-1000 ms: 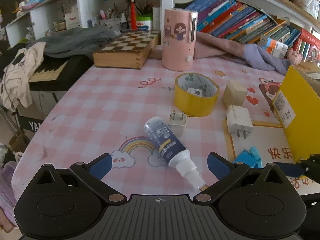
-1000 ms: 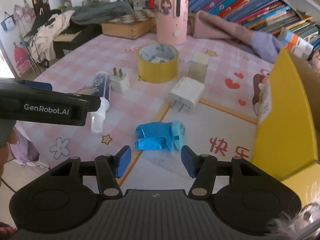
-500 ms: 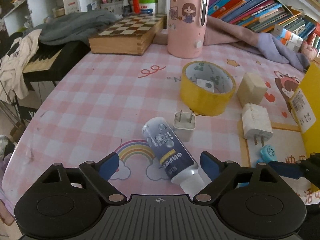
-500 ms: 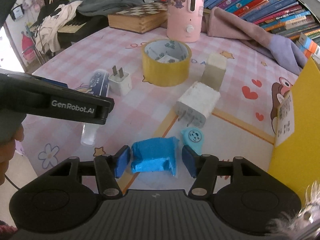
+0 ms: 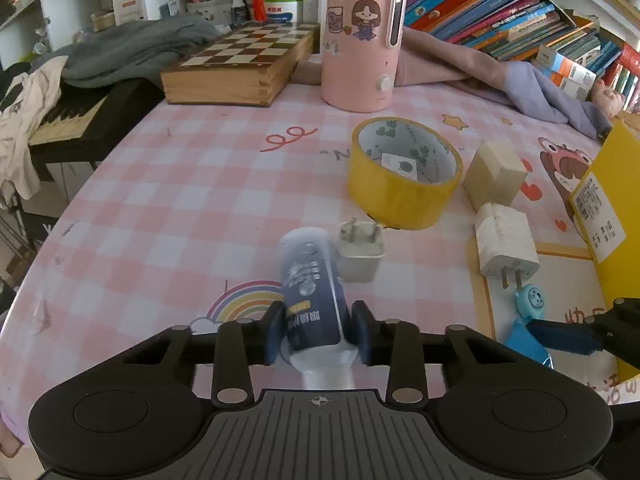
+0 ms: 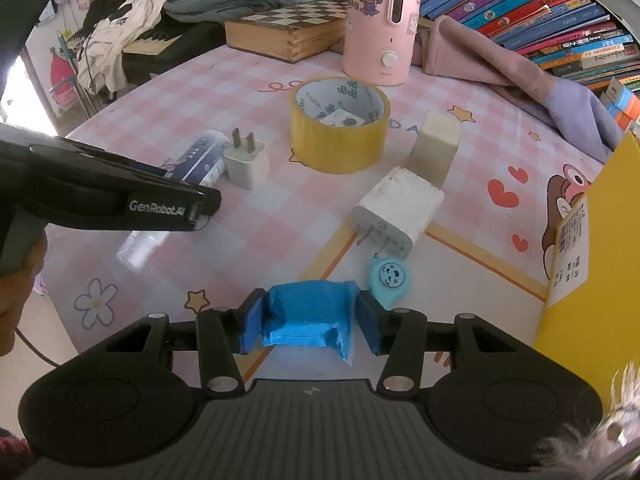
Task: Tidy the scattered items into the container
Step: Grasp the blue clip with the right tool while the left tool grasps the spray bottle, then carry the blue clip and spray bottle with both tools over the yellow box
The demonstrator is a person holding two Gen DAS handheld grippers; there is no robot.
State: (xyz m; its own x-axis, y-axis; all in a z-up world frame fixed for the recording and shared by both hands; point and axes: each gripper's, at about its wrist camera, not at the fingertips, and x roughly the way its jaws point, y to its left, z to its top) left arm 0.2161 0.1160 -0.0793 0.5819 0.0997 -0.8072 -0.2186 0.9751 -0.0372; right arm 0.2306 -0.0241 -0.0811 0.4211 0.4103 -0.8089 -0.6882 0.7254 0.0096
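Left hand-held gripper (image 5: 316,334) pinches slippery rigid spray bottle (image 5: 310,292) mid-body; right hand-held gripper (image 6: 308,322) closing around soft, crushable blue packet (image 6: 306,316).

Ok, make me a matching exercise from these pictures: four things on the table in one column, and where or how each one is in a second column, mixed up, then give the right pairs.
Things:
1. spray bottle
2. blue packet
3. tape roll
4. chess box

Places or states:
A. far side of the table, beside the pink humidifier
B. gripped by the left gripper
C. lying flat, hole up, a small card inside
D. between the right gripper's pads

Pairs: 1-B, 2-D, 3-C, 4-A
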